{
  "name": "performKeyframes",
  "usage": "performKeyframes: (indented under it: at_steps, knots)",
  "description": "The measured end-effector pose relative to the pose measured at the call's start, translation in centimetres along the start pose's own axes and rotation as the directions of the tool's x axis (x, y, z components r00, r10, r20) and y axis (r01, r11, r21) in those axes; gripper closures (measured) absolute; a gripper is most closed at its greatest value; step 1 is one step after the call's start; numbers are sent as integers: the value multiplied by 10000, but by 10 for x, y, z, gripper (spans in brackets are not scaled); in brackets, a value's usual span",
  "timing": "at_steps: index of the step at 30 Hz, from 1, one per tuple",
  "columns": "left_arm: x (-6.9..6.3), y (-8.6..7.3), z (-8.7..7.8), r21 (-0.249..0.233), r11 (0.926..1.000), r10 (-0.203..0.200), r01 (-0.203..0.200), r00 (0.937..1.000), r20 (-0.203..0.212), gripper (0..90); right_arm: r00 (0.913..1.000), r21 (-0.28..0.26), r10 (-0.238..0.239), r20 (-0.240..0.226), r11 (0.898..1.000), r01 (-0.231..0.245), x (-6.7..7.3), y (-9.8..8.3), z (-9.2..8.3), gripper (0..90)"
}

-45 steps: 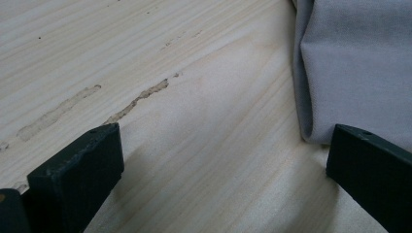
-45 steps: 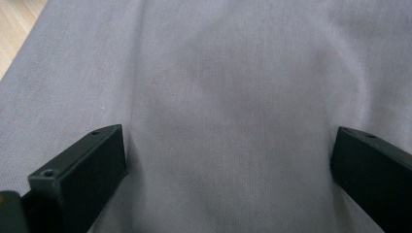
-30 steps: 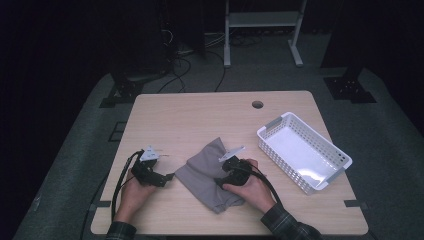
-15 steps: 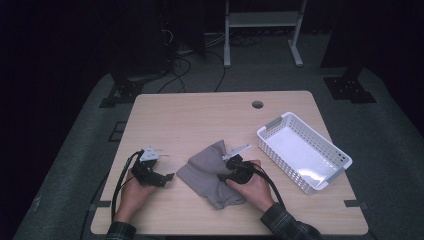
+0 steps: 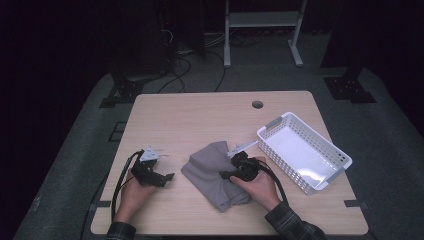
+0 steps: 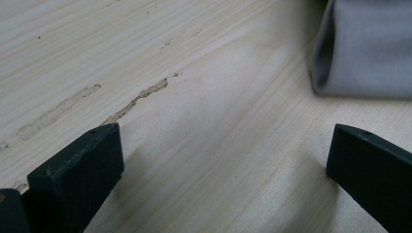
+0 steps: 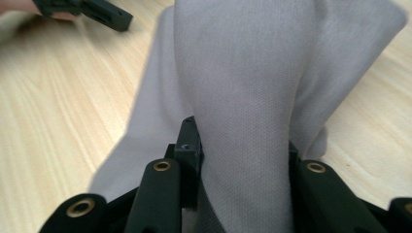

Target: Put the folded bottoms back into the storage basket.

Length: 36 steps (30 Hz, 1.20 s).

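Observation:
A grey cloth (image 5: 212, 172) lies crumpled on the wooden table (image 5: 200, 115), near its front edge. My right gripper (image 5: 228, 173) is at the cloth's right side. Its jaws have just been closing, and in the right gripper view a fold of the cloth (image 7: 243, 73) stands pinched between them and drapes over the right gripper (image 7: 243, 145). My left gripper (image 5: 168, 178) rests low over bare wood a short way left of the cloth. In the left gripper view the left gripper (image 6: 223, 155) stands wide open with nothing between its fingers, and the cloth's edge (image 6: 369, 48) shows at the upper right.
A white perforated basket (image 5: 270, 127) stands slanted at the table's right side, close to my right hand. A round cable hole (image 5: 257, 104) sits near the far edge. Dark floor, cables and a white stand (image 5: 262, 20) lie beyond the table.
The right gripper has closed on a fold of the cloth and lifted it a little, so the cloth has bunched up. The left gripper has stayed put.

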<state>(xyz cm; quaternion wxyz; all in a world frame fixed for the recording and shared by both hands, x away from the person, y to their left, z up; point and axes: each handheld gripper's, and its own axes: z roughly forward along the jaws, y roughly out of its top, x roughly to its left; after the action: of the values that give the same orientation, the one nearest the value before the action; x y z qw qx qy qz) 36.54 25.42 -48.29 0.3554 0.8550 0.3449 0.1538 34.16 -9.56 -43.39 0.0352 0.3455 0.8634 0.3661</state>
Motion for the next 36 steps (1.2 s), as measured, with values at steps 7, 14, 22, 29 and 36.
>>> performKeyframes:
  at_steps: [7, 14, 22, 29, 36]
  knots:
    - [0, 0, 0, -4, 10000, 10, -10, 10000, -4, 0, 9999, -360, -171, -7, 9992, 171, -2, 2, -23, 651]
    - [0, 0, 0, 20, 10000, 18, -18, 10000, 3, 0, 9996, -520, -272, 18, 9983, 272, -4, 1, -40, 651]
    - [0, 0, 0, 15, 10000, 10, -10, 10000, 8, 0, 9995, -776, -310, 113, 9965, 318, -10, 0, -63, 651]
    - [0, 0, 0, 14, 10000, 12, -12, 10000, 7, 0, 9990, -1000, -409, 202, 9941, 427, -14, 3, -83, 650]
    - [0, 0, 0, 16, 10000, 14, -14, 10000, 4, 0, 9985, -1156, -438, 316, 9922, 471, -19, 3, -100, 649]
